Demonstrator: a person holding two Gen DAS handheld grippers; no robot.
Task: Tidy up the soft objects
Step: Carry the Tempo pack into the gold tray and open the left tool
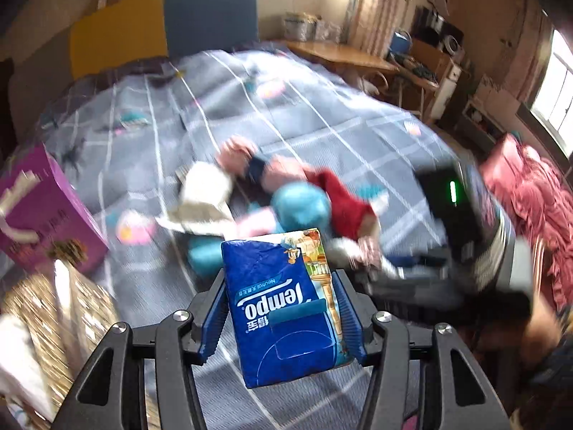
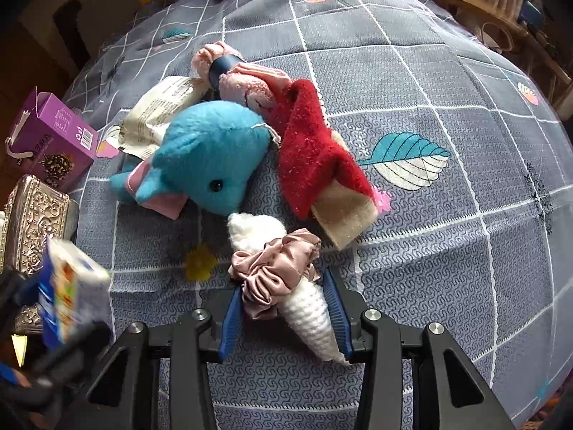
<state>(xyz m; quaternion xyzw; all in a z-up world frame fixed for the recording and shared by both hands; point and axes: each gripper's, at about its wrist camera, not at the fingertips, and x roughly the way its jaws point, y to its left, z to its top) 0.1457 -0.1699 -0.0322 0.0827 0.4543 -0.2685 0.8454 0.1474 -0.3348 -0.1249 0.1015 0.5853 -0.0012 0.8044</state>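
My left gripper (image 1: 283,308) is shut on a blue Tempo tissue pack (image 1: 283,304) and holds it above the bed; the pack also shows blurred in the right wrist view (image 2: 68,286). My right gripper (image 2: 286,308) is closed around a white knitted sock (image 2: 308,308) with a pink satin scrunchie (image 2: 275,268) on it, lying on the bedspread. Beyond it lie a blue plush toy (image 2: 211,154), a red sock (image 2: 311,150), a pink plush (image 2: 243,86) and a crumpled cream packet (image 2: 161,107). The right gripper also appears blurred in the left wrist view (image 1: 447,251).
A grey checked bedspread (image 2: 429,215) covers the bed. A purple box (image 2: 50,136) and a silver embossed box (image 2: 35,222) stand at the left edge. A red-pink blanket (image 1: 530,193) lies at right. A wooden desk (image 1: 343,53) stands beyond the bed.
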